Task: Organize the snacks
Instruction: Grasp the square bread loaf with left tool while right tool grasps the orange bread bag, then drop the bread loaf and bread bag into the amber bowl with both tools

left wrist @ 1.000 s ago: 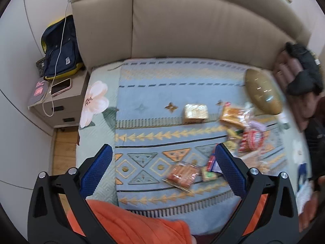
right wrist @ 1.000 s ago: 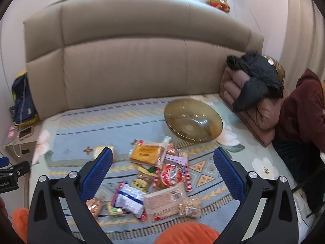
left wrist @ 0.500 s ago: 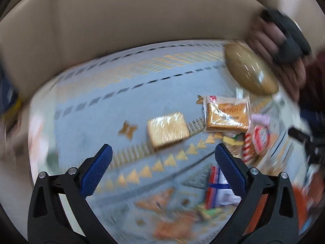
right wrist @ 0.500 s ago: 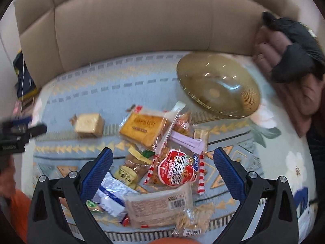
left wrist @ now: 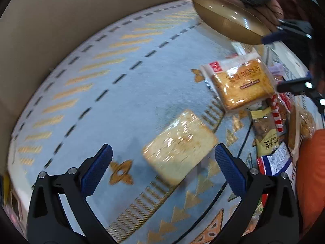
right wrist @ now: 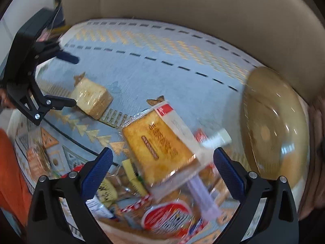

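A pale wrapped bread square (left wrist: pixel 179 145) lies on the patterned blue blanket (left wrist: pixel 121 93), between and just ahead of the fingers of my open, empty left gripper (left wrist: pixel 162 169); it also shows in the right wrist view (right wrist: pixel 92 99). An orange packaged toast (right wrist: pixel 156 146) lies on a pile of snacks (right wrist: pixel 162 213), between the fingers of my open, empty right gripper (right wrist: pixel 162 171); it also shows in the left wrist view (left wrist: pixel 241 84). My left gripper (right wrist: pixel 67 81) appears at the left of the right wrist view, astride the bread square.
An amber glass bowl (right wrist: pixel 272 130) sits on the bed to the right of the snack pile, also in the left wrist view (left wrist: pixel 229 23). A beige padded headboard (right wrist: pixel 182 2) stands behind. An orange sleeve (right wrist: pixel 12 172) is at the left edge.
Both grippers have moved forward and down toward the bed. The left now straddles the bread square, the right hangs over the orange toast pack. Both stay open.
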Demonstrator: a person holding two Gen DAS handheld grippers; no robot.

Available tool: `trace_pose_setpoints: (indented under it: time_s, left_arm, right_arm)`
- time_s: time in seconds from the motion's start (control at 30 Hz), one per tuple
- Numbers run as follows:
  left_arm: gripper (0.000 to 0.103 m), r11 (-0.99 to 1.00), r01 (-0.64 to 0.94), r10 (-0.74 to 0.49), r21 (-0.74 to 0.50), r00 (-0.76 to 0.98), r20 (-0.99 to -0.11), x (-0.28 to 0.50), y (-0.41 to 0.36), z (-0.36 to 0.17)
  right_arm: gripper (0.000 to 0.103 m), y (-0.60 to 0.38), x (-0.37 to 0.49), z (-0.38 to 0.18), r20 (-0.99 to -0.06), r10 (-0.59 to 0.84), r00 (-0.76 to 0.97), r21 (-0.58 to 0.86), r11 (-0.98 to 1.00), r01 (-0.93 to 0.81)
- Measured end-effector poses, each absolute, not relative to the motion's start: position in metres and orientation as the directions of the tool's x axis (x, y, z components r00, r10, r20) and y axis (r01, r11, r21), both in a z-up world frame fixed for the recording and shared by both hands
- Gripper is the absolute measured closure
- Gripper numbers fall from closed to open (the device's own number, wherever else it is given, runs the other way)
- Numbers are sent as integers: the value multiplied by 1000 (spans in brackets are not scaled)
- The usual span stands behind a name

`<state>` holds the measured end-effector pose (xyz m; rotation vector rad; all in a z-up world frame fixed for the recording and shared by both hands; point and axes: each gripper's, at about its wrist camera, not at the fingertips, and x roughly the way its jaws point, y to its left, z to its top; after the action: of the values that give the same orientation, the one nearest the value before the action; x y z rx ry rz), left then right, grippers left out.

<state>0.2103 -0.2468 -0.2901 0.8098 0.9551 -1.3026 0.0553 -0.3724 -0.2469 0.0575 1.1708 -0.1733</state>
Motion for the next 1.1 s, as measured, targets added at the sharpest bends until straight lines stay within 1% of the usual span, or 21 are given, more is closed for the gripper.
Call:
trace_pose_setpoints:
  time_s: [0.2,0.27,0.3,0.37,0.4,0.43,0.47,0.53,0.6,0.7,0.83,1.0,1.1]
  left_arm:
    - [3,28,996,-359,-82,-66,-931,208,-266,-310]
    - [11,17,996,-320,-83,-73,-945,204,-269,-318]
    - [18,19,995,-300,-93,-83,-950,201,-269,-322]
    - [21,17,998,-297,-64,-56,-953,194,-266,-326]
    - [26,21,999,-297,-46,-38,-954,192,-264,-328]
    - [33,36,998,-298,-43,-30,-954,191,-264,-328]
    - [34,57,997,-303,-56,-36,-952,191,-263,-327]
    - [40,111,991,-308,-71,-34,-951,191,-261,-324]
    - [43,130,991,-313,-41,2,-950,183,-258,-320]
    - [45,135,991,-350,-13,35,-936,170,-249,-304]
    - [48,156,987,-435,-26,45,-899,156,-245,-268]
    - [48,149,988,-525,-49,37,-850,142,-275,-227]
    - [48,137,989,-567,-56,32,-823,127,-295,-206]
  right_arm:
    - [5,-392,87,-278,-956,-21,293,0,997,71]
    - [5,-393,90,-290,-967,28,252,39,998,41]
    - [5,-391,90,-295,-971,35,235,43,999,27]
    - [5,-382,85,-303,-978,20,207,17,1000,-14]
    - [5,-377,82,-306,-979,-3,202,-9,1000,-28]
    - [5,-375,81,-308,-980,-25,198,-29,999,-18]
    - [7,-375,81,-311,-980,-42,197,-42,999,2]
    - [20,-376,81,-311,-974,-43,222,-32,998,55]
    - [26,-378,77,-304,-964,-56,258,-32,995,96]
    - [28,-373,65,-288,-943,-80,322,-37,989,140]
    - [29,-371,43,-260,-913,-121,390,-39,976,213]
    - [29,-400,-7,-206,-851,-144,505,64,926,371]
    - [29,-425,-31,-183,-824,-190,533,88,887,453]
